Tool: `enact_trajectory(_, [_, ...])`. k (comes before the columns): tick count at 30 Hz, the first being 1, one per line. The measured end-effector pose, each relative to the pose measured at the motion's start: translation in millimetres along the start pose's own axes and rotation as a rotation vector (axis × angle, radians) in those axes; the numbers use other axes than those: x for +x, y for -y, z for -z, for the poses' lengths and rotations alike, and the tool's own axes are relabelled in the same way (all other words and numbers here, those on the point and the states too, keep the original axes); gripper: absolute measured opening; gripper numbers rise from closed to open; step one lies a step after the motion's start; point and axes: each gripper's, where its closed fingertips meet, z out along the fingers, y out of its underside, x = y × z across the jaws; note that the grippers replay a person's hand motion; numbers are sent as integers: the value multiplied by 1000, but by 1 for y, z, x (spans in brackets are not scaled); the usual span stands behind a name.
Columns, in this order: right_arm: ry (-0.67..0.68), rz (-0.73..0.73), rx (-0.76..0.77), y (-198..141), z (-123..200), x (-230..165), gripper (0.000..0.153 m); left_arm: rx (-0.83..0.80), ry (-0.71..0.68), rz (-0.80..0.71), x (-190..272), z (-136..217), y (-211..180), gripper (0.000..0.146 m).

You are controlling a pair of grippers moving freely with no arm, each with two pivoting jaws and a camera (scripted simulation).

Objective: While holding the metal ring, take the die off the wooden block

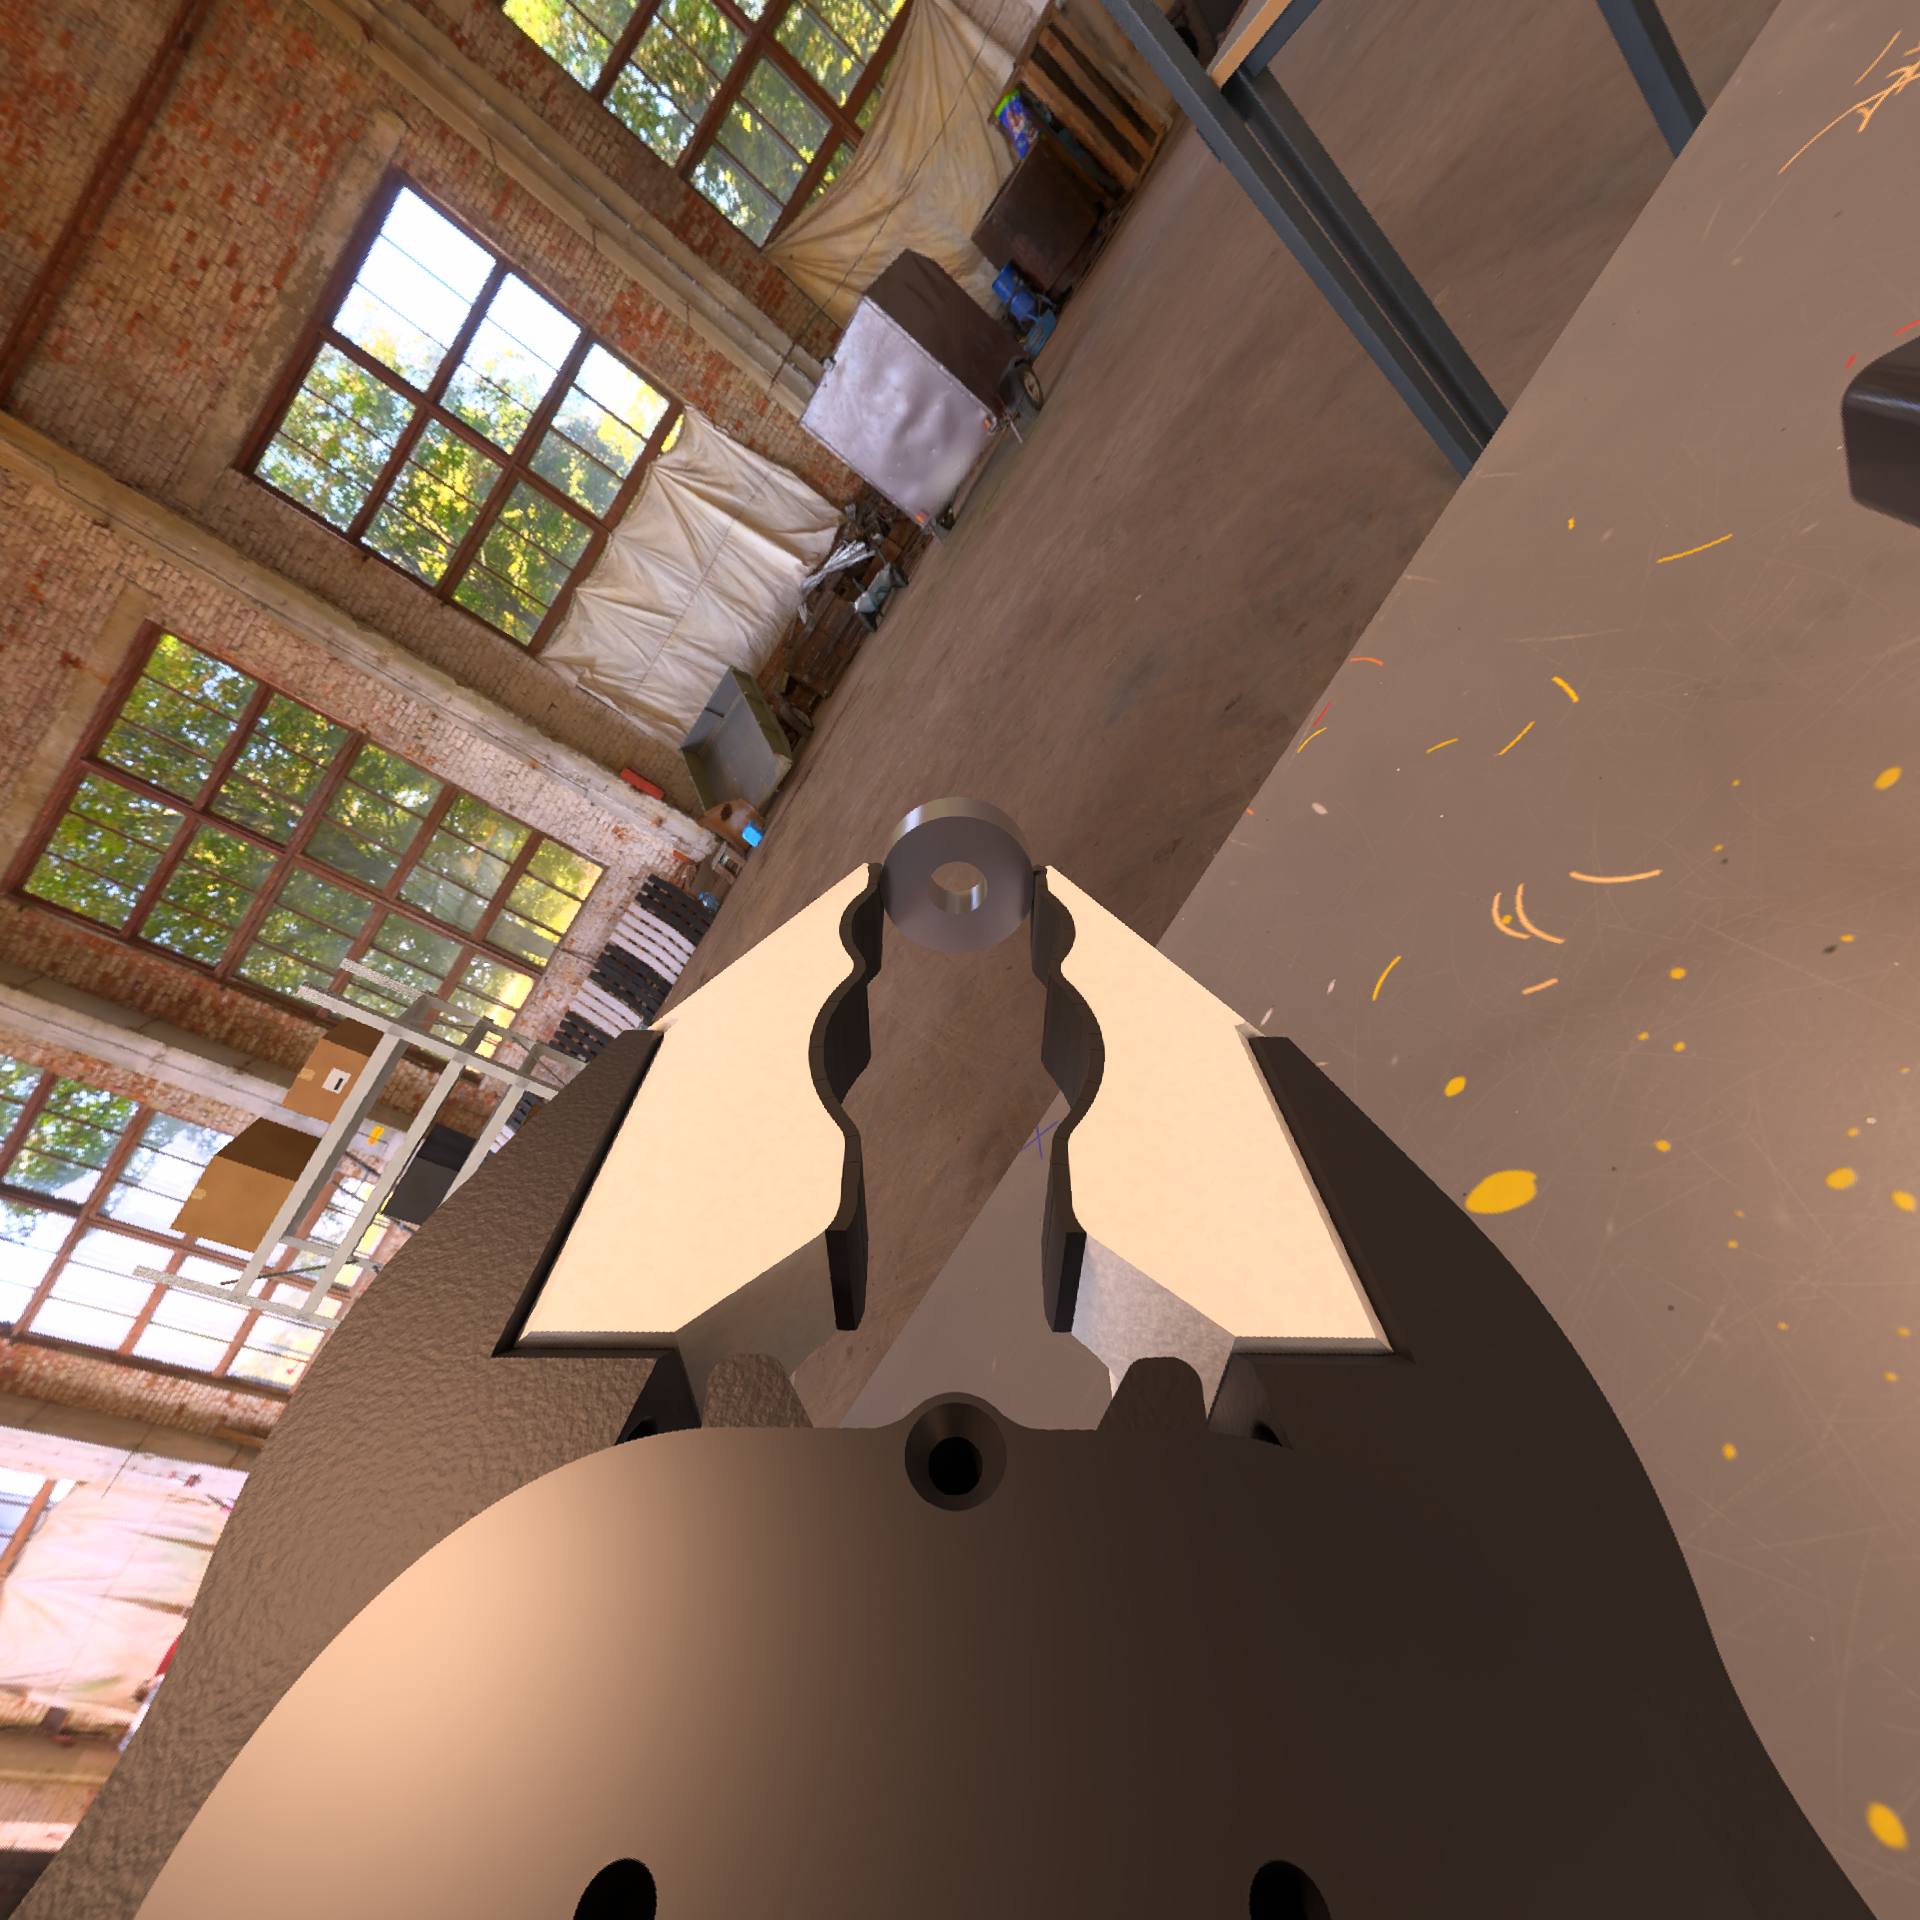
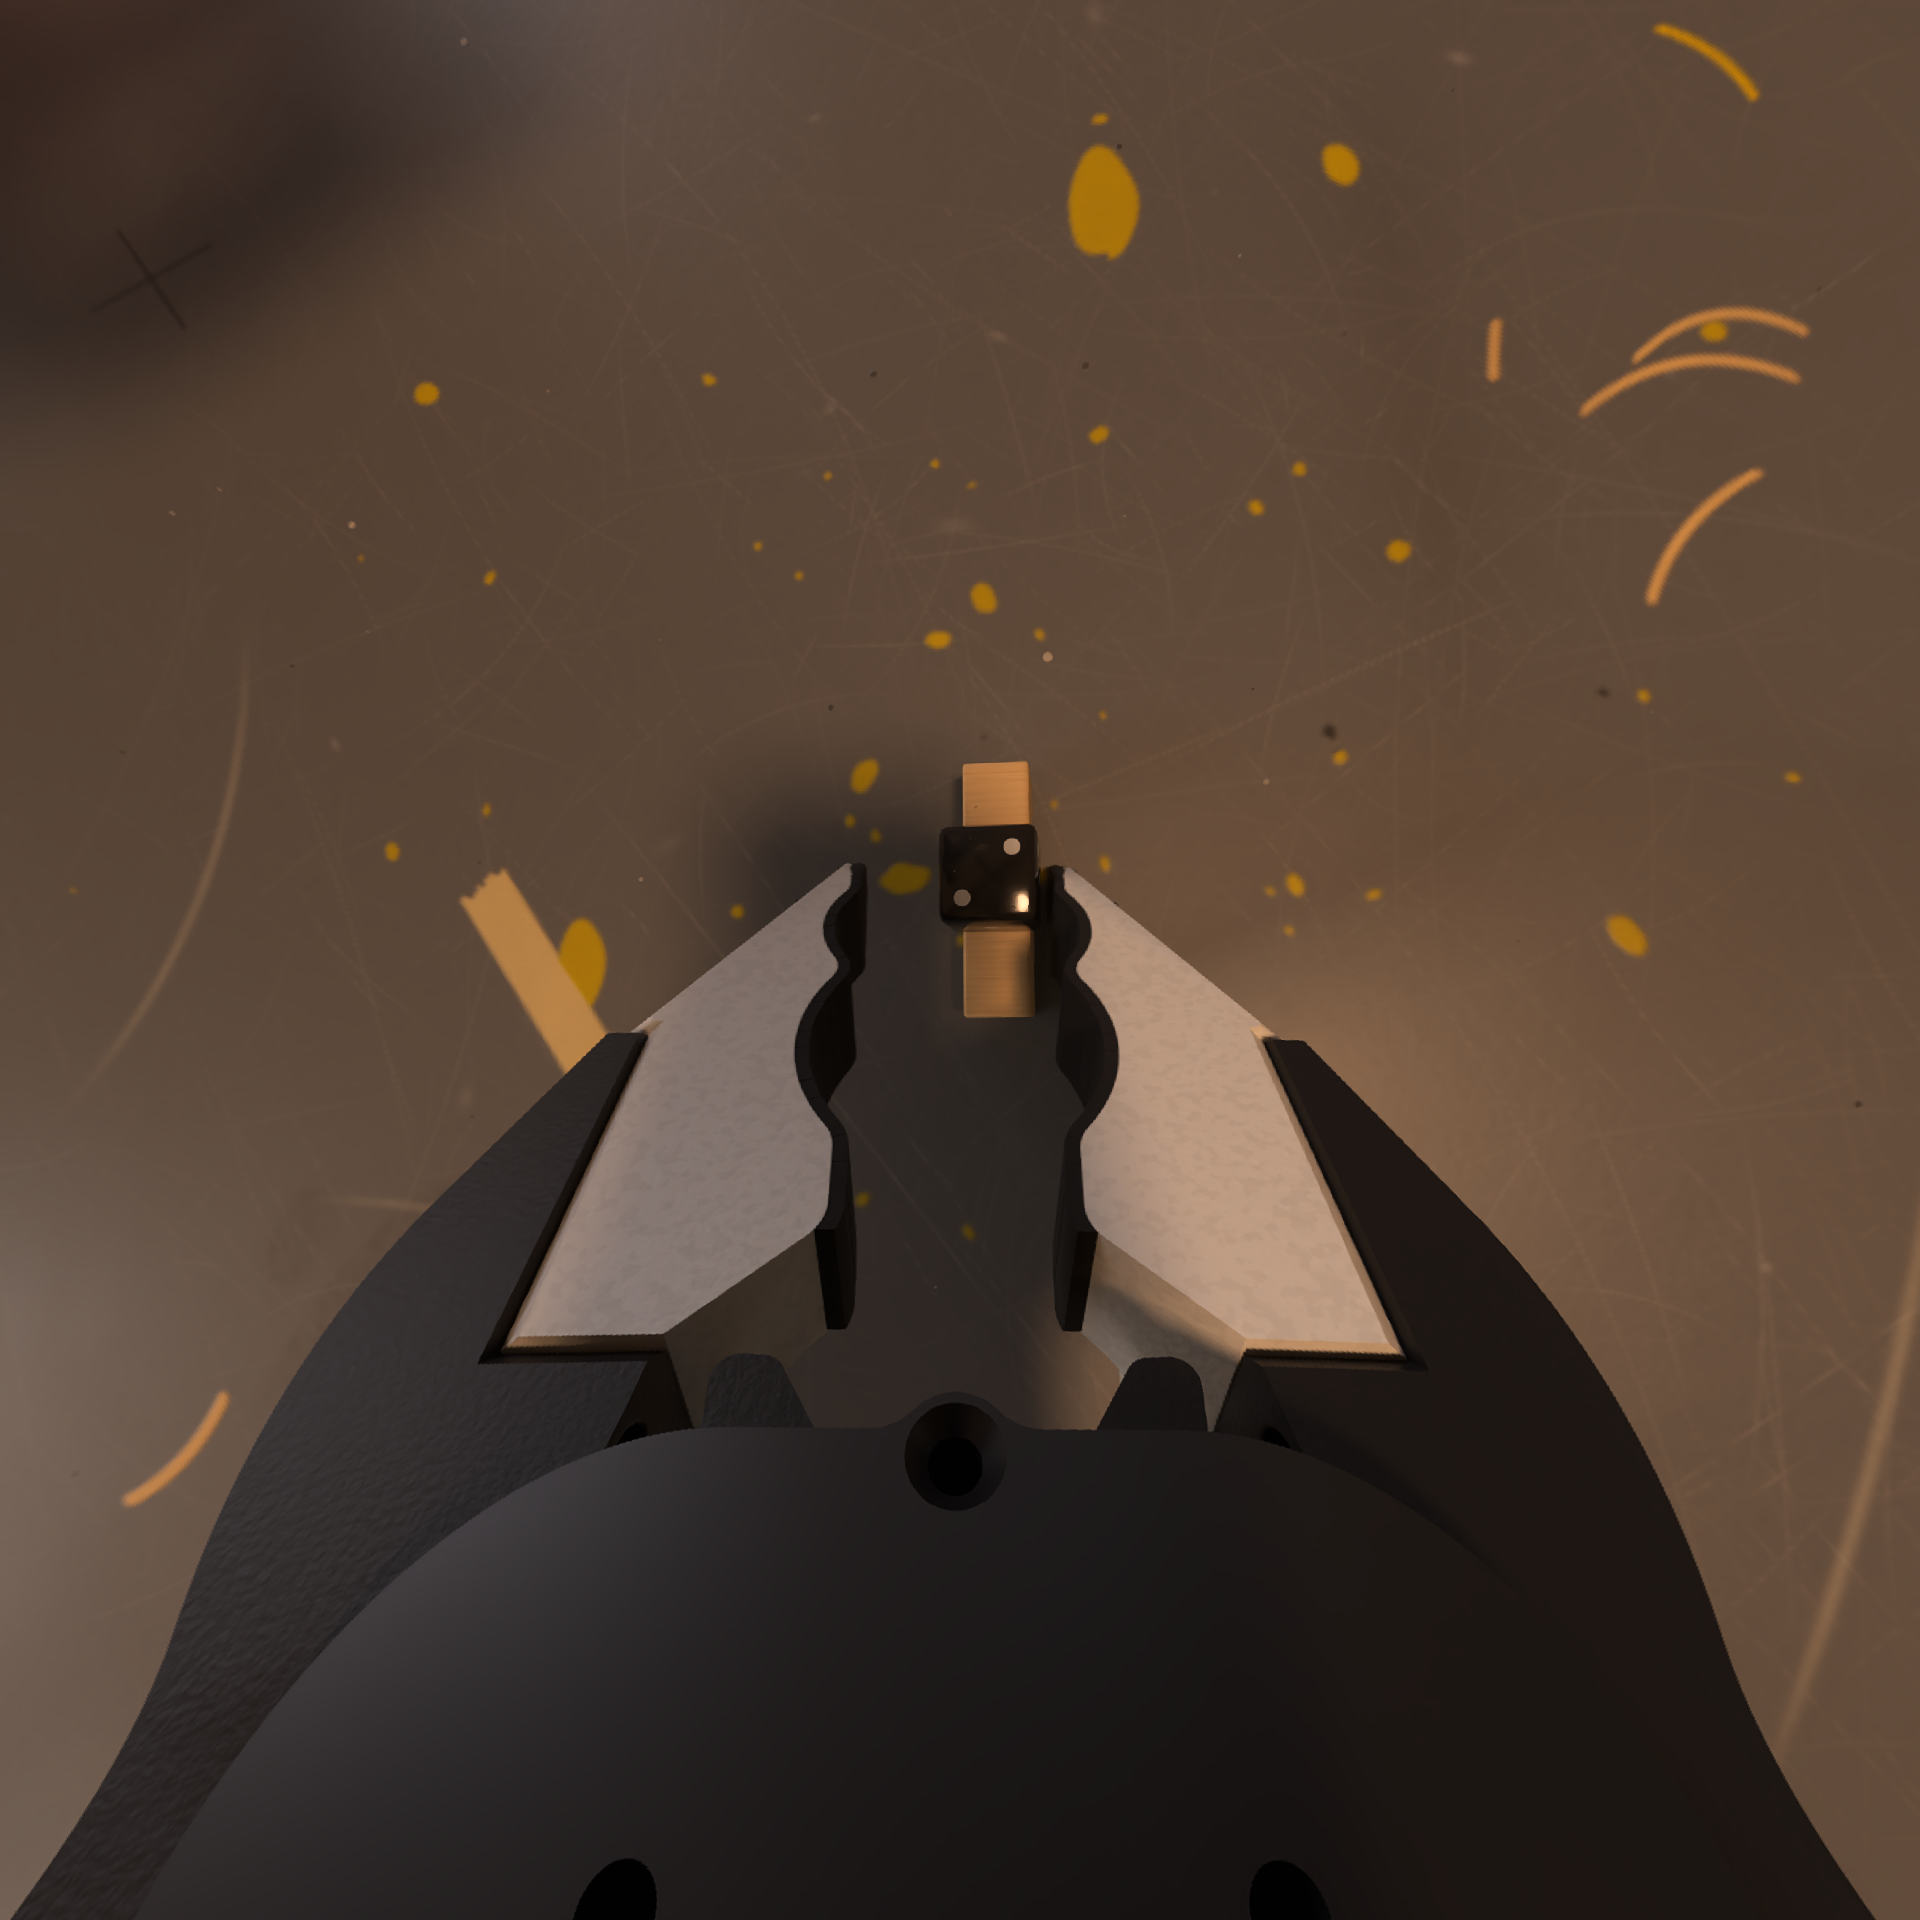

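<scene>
Two views. From the left wrist, the left gripper [image 1: 956, 883] has its jaws clenched on the ring [image 1: 957, 878], a grey metal disc with a small centre hole, pinched at the very tips with its flat face toward the camera. It is held up off the tabletop [image 1: 1621, 831], whose paint-flecked brown surface fills the right side; a brick wall with tall windows lies beyond. A dark object [image 1: 1883, 436] shows at the right edge, too cropped to identify.

From the right wrist, the right gripper [image 2: 956, 883] points down at the tabletop [image 2: 727, 468] with jaws released and nothing between them. The black die [image 2: 988, 873] sits on the middle of the narrow wooden block [image 2: 997, 971], just inside the right fingertip [image 2: 1058, 904]; whether they touch I cannot tell. The left fingertip is well apart from it.
</scene>
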Motion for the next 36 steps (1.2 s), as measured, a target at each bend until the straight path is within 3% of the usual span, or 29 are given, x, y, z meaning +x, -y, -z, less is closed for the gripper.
enact_trajectory(5, [-34,68,48,2,0,2,22,-1,-1,9,-1,-1,-2,28])
enact_trajectory(8, [-147,138,133,13,17,9,16,-1,2,17,-3,-1,-5,28])
enact_trajectory(17, [-521,402,471,77,125,16,16,-33,6,26,-6,-5,-17,28])
enact_trajectory(22, [-676,565,487,103,173,10,16,-51,-8,11,-1,-11,-23,28])
enact_trajectory(29, [-750,786,441,145,214,-10,16,-59,-103,0,17,-18,-30,28])
enact_trajectory(36, [-600,858,364,171,212,-18,16,-56,-215,25,36,-23,-31,28])
